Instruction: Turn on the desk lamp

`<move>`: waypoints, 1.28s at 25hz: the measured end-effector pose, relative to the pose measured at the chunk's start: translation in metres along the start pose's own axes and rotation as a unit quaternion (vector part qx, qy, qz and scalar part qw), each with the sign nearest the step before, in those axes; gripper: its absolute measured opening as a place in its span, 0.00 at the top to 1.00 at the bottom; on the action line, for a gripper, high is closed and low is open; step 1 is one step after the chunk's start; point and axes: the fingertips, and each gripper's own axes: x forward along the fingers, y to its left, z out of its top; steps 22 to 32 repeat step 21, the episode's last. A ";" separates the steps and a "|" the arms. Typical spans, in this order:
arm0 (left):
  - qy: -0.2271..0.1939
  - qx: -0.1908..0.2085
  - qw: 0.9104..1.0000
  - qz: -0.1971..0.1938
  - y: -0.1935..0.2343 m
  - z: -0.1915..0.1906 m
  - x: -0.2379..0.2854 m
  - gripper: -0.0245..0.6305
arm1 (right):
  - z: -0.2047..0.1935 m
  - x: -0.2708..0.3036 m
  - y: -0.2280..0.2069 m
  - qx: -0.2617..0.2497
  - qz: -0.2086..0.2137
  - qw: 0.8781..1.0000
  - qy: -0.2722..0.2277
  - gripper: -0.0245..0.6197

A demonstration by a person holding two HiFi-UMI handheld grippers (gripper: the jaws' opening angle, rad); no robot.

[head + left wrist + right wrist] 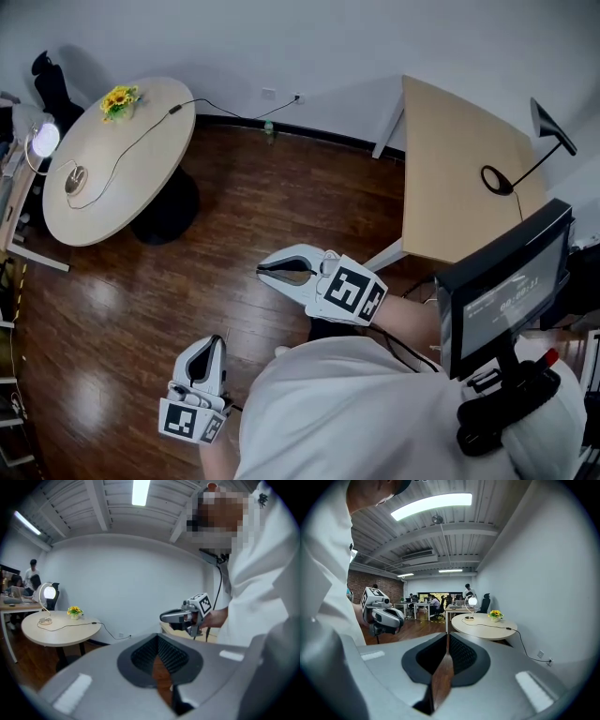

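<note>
The desk lamp point(44, 140) stands on the round, light-coloured counter point(141, 183) at the far left of the head view, near that counter's left edge. It has a round head that shows bright white, a thin curved stem and a small round base point(75, 179). A dark cable point(141, 137) runs from the base across the counter top and over the far edge toward the wall. A small pot of yellow flowers point(120, 97) sits on the same counter, well apart from the lamp.

Both tools are held over the wooden floor point(253, 216), close to the person's body and well apart from the round counter.

The left tool point(157, 639) has its jaws together at the tips. Nothing is between them, and only a sliver of floor shows behind the pads.

The right tool point(446, 637) also has its jaws together at the tips and holds nothing. It points toward the round counter, and the lamp's lit head appears beyond its jaws in the right gripper view.

A second, rectangular counter point(450, 187) stands at the right of the head view. It carries a black lamp point(551, 125) with a ring-shaped foot.
</note>
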 end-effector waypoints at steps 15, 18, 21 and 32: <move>0.001 -0.004 1.000 -0.004 -0.001 -0.004 -0.002 0.94 | -0.002 0.002 0.002 -0.002 -0.002 1.000 0.010 0.93; 0.001 -0.004 1.000 -0.002 -0.002 -0.005 0.002 0.94 | -0.005 0.001 -0.002 -0.001 -0.001 1.000 0.010 0.93; 0.002 -0.005 1.000 0.000 -0.002 -0.006 0.003 0.94 | -0.006 0.001 -0.002 -0.002 0.000 1.000 0.009 0.94; 0.002 -0.005 1.000 0.000 -0.002 -0.006 0.003 0.94 | -0.006 0.001 -0.002 -0.002 0.000 1.000 0.009 0.94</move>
